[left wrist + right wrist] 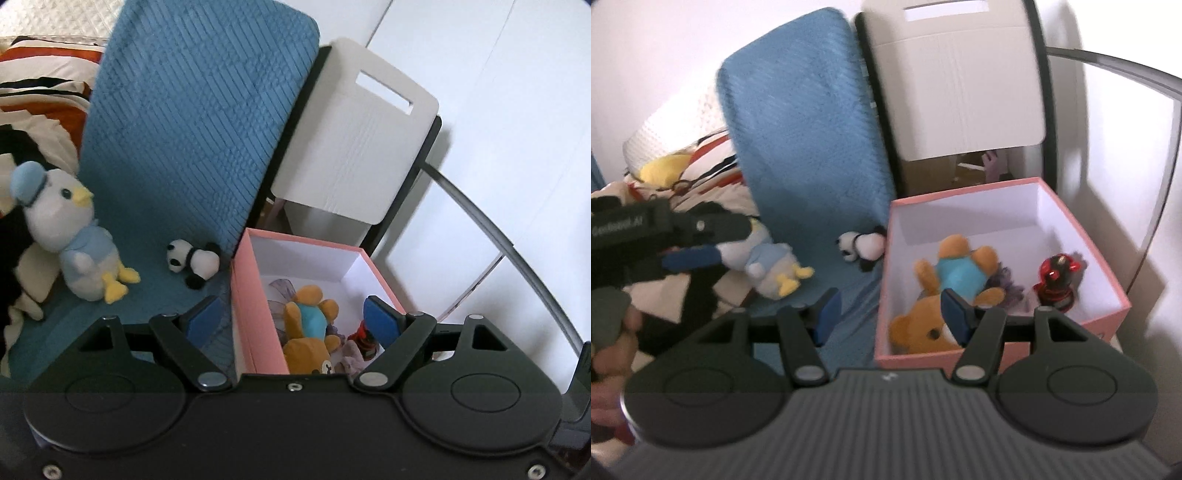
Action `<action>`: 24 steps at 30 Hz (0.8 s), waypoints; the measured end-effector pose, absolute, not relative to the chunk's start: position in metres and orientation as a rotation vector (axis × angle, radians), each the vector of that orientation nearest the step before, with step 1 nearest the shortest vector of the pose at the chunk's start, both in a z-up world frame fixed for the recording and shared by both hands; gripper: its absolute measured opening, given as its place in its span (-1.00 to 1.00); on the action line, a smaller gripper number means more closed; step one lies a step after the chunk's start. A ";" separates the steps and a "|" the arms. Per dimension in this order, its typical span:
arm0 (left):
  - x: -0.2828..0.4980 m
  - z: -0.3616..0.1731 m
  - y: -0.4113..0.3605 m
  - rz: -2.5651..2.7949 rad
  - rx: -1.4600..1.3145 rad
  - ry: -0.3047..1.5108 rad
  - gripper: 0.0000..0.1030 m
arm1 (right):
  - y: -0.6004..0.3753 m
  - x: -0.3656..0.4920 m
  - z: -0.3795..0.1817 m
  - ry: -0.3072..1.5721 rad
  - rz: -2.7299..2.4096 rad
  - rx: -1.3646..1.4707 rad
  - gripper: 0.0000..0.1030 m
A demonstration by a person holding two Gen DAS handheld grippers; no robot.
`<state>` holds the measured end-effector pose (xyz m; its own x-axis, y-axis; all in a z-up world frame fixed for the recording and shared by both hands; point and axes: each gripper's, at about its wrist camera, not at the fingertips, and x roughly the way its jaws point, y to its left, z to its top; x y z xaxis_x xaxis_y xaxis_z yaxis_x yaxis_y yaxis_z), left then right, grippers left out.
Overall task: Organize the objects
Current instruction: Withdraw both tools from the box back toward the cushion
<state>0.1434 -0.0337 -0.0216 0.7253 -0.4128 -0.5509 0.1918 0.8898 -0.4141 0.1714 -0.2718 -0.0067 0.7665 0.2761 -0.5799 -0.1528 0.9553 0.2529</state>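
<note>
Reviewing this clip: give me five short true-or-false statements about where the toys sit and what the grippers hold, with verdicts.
1. The brown teddy bear in a turquoise shirt lies inside the pink cardboard box. True.
2. The small black-and-white panda plush is in the box. False: it lies on the blue textured cushion, beside the box.
3. The left gripper holds a toy. False: its fingers stand open, with nothing between them.
4. The white duck plush with a pale blue cap is outside the box. True.
5. The shiny red-and-black figure sits on the cushion. False: it is in the box.
</note>
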 end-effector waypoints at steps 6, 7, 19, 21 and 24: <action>0.117 -0.015 -0.007 -0.305 -0.334 0.650 0.67 | -0.244 0.153 0.000 0.650 0.258 0.166 0.20; 0.113 -0.014 -0.003 -0.299 -0.328 0.647 0.68 | -0.240 0.152 -0.001 0.653 0.256 0.165 0.20; 0.080 -0.014 0.039 -0.190 -0.345 0.611 0.99 | -0.206 0.143 -0.005 0.657 0.279 0.158 0.93; 0.076 -0.016 0.045 -0.175 -0.351 0.613 0.99 | -0.204 0.144 -0.004 0.654 0.281 0.160 0.94; 0.072 -0.018 0.051 -0.148 -0.351 0.609 0.99 | -0.201 0.146 -0.004 0.657 0.290 0.160 0.94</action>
